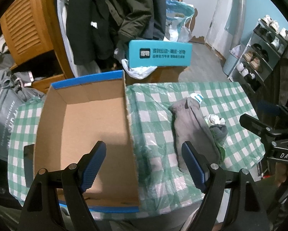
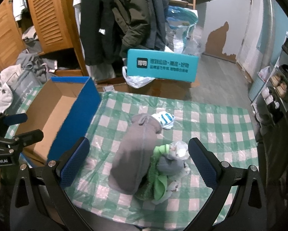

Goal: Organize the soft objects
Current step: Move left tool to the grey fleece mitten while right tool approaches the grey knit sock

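My left tongs (image 1: 144,165) and right tongs (image 2: 139,161) are matt black plastic with rough, dimpled blue rubber pads (image 1: 93,165) and shiny metal pins. The box (image 1: 82,134) is dull brown cardboard inside, blue outside. A glossy, wrinkled plastic film covers the checked worktop (image 2: 211,119). The grey garment (image 2: 134,154) looks like soft, matt fleece.
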The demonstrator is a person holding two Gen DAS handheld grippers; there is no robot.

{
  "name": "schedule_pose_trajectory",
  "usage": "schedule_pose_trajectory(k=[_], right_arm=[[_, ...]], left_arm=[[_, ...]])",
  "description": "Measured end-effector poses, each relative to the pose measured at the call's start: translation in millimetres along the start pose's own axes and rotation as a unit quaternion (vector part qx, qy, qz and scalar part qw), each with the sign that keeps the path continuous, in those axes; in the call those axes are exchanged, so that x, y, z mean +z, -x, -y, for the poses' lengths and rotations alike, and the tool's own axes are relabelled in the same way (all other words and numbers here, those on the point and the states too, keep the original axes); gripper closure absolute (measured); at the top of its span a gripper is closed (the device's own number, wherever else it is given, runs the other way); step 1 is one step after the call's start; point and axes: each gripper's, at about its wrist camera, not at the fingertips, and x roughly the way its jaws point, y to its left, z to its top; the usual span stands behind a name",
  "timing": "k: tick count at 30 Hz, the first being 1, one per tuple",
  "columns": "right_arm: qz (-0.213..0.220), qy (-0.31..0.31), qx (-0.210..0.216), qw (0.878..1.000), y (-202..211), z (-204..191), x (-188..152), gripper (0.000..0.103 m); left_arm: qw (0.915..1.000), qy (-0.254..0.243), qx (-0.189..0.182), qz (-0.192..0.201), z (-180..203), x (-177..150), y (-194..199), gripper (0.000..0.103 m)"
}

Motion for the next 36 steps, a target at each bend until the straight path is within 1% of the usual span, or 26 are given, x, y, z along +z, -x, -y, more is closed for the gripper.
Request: schedule_pose_trajectory(k=[1, 5, 13, 21, 25, 30, 36], right_arm=[[-0.002, -0.003, -0.003, 1.000, 0.4, 2.5, -1.6, 0.002], [-0.006, -0.014, -0.012, 1.000, -1.9, 15.2, -5.4, 0.002], [-0.017, -0.039, -0.028, 0.999, -4.2, 46.2, -17.1, 0.002], [-0.047, -0.064, -0.043, 0.996, -16.2, 78.5, -32.7, 0.002], [-0.057, -0.075, -0.043, 0.995, -21.1, 91.3, -40.6, 0.002], [-0.064, -0.081, -0.045, 0.994, -25.8, 101.0, -47.9, 0.002], [-0.074, -0.084, -0.046, 0.993, -33.2, 106.6, -54.3, 0.002]], left_arm=[[1.0000, 0.001, -0.003, -0.004, -2.8, 7.4, -4.5, 0.021], [0.9998, 0.001, -0.006, -0.020, 4.3, 8.1, -13.5, 0.021], [0.9988, -0.018, -0.012, -0.044, 29.2, 8.7, -28.7, 0.021], [0.9957, -0.042, -0.012, -0.082, 56.7, 9.0, -56.9, 0.021], [0.9933, -0.048, -0.015, -0.104, 68.6, 7.9, -73.4, 0.021], [0.9907, -0.048, -0.024, -0.125, 82.0, 5.3, -89.5, 0.021], [0.9883, -0.051, -0.035, -0.139, 98.4, 1.2, -105.3, 0.021]])
